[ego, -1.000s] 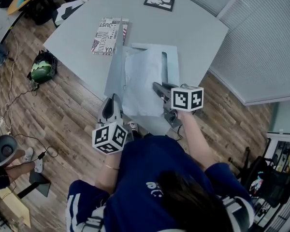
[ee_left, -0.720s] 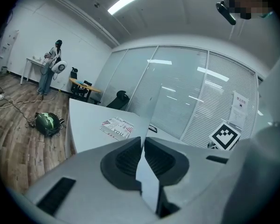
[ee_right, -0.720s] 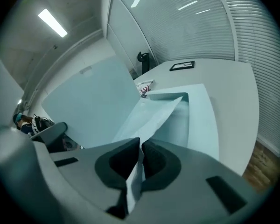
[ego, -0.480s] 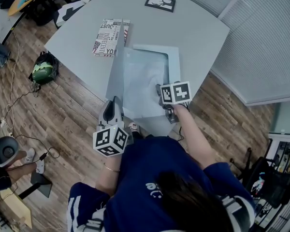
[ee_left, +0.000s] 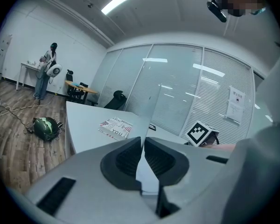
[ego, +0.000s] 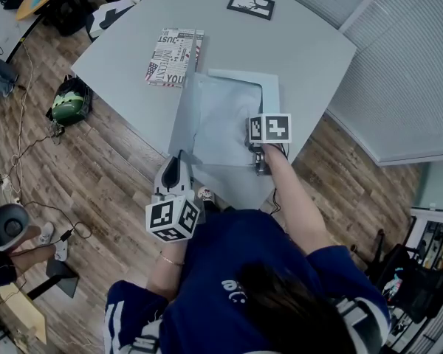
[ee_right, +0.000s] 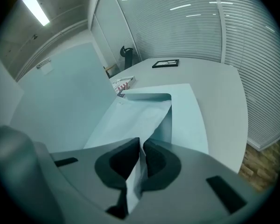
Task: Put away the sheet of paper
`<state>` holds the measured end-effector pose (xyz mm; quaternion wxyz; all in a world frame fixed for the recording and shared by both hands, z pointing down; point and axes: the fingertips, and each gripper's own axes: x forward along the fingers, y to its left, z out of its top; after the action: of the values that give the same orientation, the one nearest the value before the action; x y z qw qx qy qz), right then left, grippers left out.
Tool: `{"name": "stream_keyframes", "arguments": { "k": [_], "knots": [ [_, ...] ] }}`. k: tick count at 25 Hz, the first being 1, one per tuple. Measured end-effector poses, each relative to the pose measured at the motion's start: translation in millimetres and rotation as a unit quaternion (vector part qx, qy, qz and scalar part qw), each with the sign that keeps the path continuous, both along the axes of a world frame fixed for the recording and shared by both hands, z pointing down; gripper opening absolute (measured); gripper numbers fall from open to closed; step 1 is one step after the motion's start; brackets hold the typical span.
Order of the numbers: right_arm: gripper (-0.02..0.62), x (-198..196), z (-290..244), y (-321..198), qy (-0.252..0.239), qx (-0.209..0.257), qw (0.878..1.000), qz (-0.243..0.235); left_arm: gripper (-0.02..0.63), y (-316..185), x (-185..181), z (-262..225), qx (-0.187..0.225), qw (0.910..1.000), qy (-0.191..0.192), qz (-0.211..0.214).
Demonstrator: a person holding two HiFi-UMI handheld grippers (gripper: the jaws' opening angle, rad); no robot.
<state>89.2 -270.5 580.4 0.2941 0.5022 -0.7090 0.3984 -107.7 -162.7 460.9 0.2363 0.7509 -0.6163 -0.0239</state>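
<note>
A pale blue folder lies open on the grey table. My left gripper is shut on the near corner of its raised cover; in the left gripper view the cover runs edge-on between the jaws of the left gripper. The white sheet of paper lies inside the folder. My right gripper, mostly under its marker cube, is shut on the sheet's near edge. In the right gripper view the sheet is pinched in the right gripper, with the cover standing at the left.
A printed magazine lies beyond the folder, and a black-framed picture farther back. The table's edge runs close by my left gripper. A green bag sits on the wooden floor. Window blinds line the right side.
My right gripper has moved away from me and lowered the sheet, which stood up white before, down flat into the folder. The left gripper has barely moved and still holds the cover.
</note>
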Motion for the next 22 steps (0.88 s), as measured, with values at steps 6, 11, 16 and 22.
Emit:
{"name": "stream_keyframes", "arguments": {
  "k": [6, 11, 16, 22],
  "knots": [
    [0.012, 1.0, 4.0, -13.6, 0.004, 0.003, 1.0, 0.0, 0.026, -1.9, -1.5, -1.5, 0.006, 1.0, -0.002, 0.002],
    [0.011, -0.5, 5.8, -23.7, -0.014, 0.01, 1.0, 0.012, 0.026, -1.7, -5.3, 0.5, 0.005, 1.0, -0.002, -0.001],
    [0.009, -0.8, 0.1, -34.1, -0.036, 0.033, 0.998, 0.031, 0.025, 0.5, -5.6, 1.7, 0.002, 1.0, -0.006, 0.003],
    [0.009, -2.1, -3.8, -43.1, -0.061, 0.064, 0.995, 0.044, 0.025, -1.3, -4.9, 2.3, 0.002, 0.9999, -0.01, 0.008]
  ]
}}
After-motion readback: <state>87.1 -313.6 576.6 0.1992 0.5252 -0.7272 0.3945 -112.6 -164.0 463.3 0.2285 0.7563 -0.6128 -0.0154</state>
